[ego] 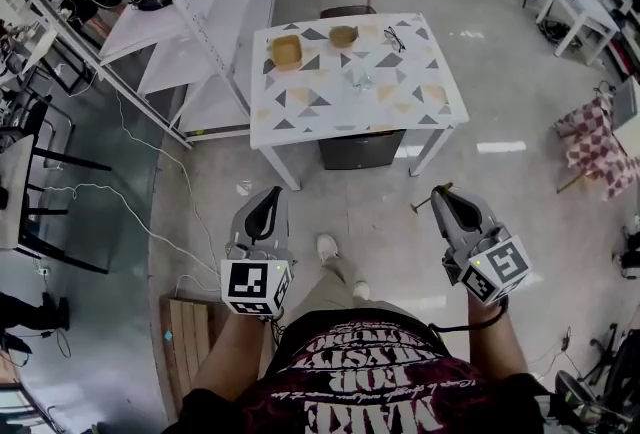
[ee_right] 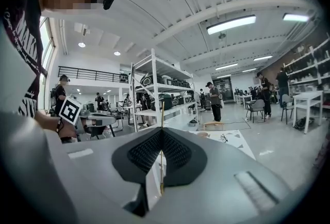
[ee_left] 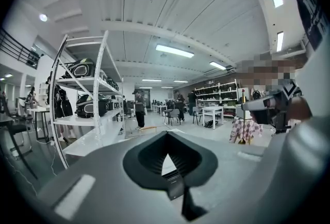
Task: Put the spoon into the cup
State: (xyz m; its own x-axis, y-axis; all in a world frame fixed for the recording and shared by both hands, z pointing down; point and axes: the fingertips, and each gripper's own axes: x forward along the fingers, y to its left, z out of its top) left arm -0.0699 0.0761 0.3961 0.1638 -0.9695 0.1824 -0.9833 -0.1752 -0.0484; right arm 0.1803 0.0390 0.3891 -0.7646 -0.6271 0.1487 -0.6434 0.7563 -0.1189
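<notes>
Spoon: a wooden spoon (ego: 429, 202) is held in the air, well short of the desk, and juts sideways out of the right gripper (ego: 441, 195). In the right gripper view it shows edge-on as a thin upright strip (ee_right: 161, 163). I cannot tell which end is the bowl.
Right fingers: the fingers (ee_right: 147, 153) are closed tight on that strip, with only the spoon's thickness between the pads.
Grip risk: the hold is a narrow pinch across a slim handle, so I judge that a knock or a quick swing could make the spoon swivel or slide out onto the floor.
Cup: a small clear cup (ego: 362, 78) stands near the middle of the desk (ego: 420, 102), well apart from the spoon. It is faint and hard to make out from here.
Aim risk: the rim is easy to misjudge on see-through ware. A spoon that comes in slanted could catch the edge and tip the cup, which looks light.
Wrong-vessel risk: a square wooden dish (ego: 286, 51) and a round wooden bowl (ego: 343, 36) sit farther back. Either could be taken for the target.
Nearby clutter: a pair of spectacles (ego: 394, 39) lies beside the bowl and could be swept by a wide reach.
Left gripper: the left gripper (ego: 273, 194) is held level beside the other, with its fingers (ee_left: 149, 156) closed and nothing between them. It is free to steady the cup, but a clumsy nudge from it could also topple the cup.
</notes>
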